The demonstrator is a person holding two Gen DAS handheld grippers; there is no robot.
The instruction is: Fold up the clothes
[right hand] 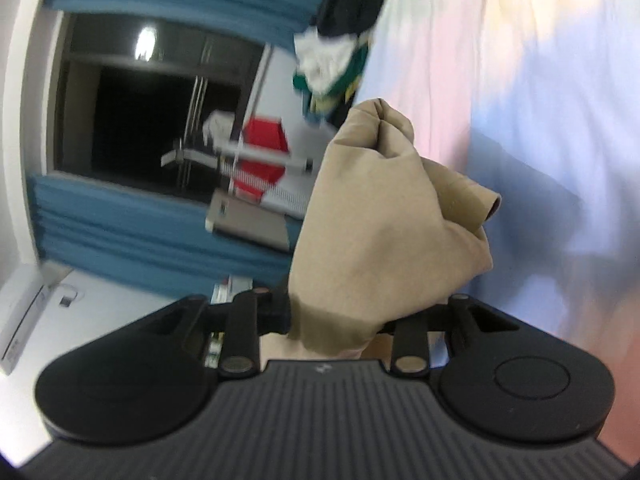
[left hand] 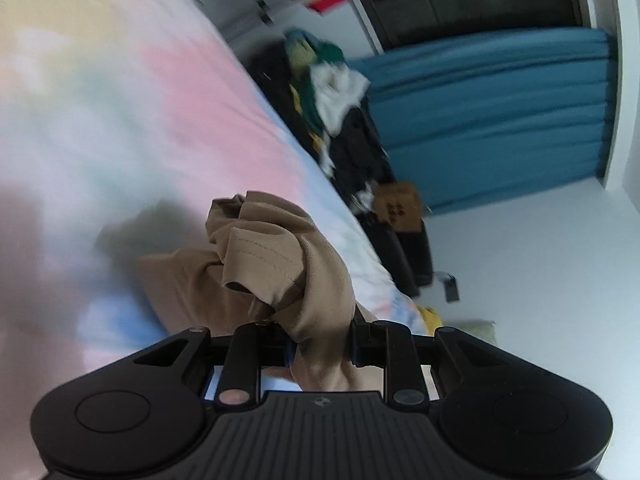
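A tan garment (left hand: 276, 264) is bunched in my left gripper (left hand: 320, 340), which is shut on it; a stitched hem shows near the jaws and the rest trails down onto the pastel tie-dye bed sheet (left hand: 120, 112). In the right wrist view the same tan garment (right hand: 384, 216) is bunched up in my right gripper (right hand: 336, 320), also shut on it, held above the sheet (right hand: 520, 120). The fingertips of both grippers are hidden by cloth. Both views are tilted and blurred.
A pile of dark, green and white clothes (left hand: 332, 108) lies along the far edge of the bed, also in the right wrist view (right hand: 340, 40). Blue curtains (left hand: 492, 116), a dark window (right hand: 152, 128), a cardboard box (left hand: 398, 206) and a white wall are beyond.
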